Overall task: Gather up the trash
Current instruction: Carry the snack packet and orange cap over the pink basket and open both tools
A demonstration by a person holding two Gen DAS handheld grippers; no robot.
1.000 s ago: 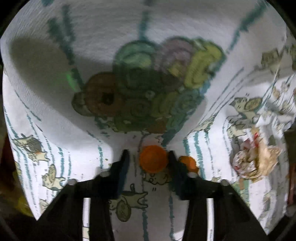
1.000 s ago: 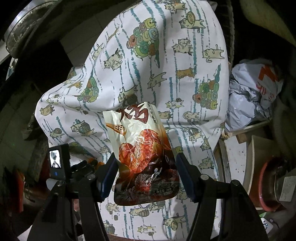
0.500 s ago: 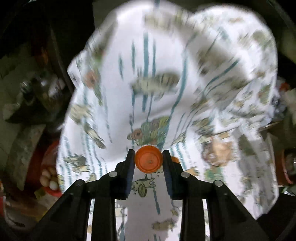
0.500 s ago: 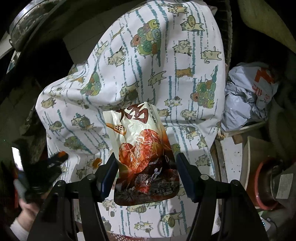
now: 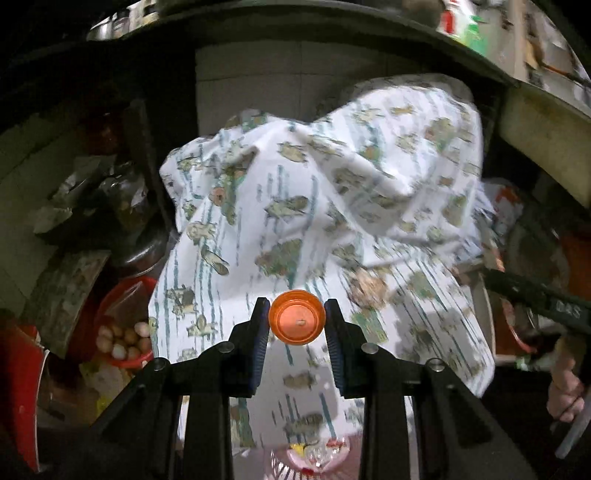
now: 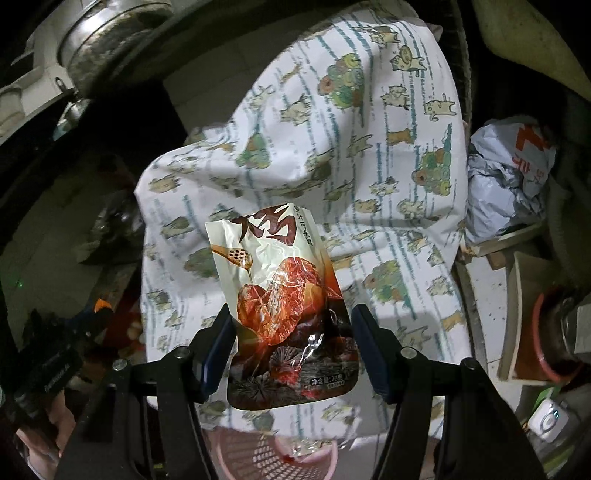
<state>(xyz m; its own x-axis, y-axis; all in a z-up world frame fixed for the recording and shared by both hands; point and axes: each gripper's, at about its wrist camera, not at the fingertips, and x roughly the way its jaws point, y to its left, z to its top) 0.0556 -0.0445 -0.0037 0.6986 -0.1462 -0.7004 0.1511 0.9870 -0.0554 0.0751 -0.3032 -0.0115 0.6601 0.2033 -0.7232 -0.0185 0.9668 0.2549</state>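
My left gripper (image 5: 296,323) is shut on an orange bottle cap (image 5: 296,322), held in the air in front of a white cloth (image 5: 332,206) printed with cats and snails. My right gripper (image 6: 293,332) is shut on a glossy snack packet (image 6: 284,291) with red food pictures, held upright above the same cloth (image 6: 369,166). A pink mesh basket (image 6: 273,456) with some trash in it sits low in the right wrist view; its rim also shows in the left wrist view (image 5: 314,456). The left gripper shows at the lower left of the right wrist view (image 6: 55,354).
A red bowl of small round items (image 5: 122,328) stands at left. A crumpled grey plastic bag (image 6: 506,173) lies right of the cloth. A dark shelf edge (image 5: 332,22) runs overhead. A red-rimmed pot (image 6: 554,332) and boards crowd the right side.
My left gripper has closed on the orange cap, lifted it off the cloth and pulled well back. My right gripper keeps the packet and has backed off slightly, bringing the pink basket into view.
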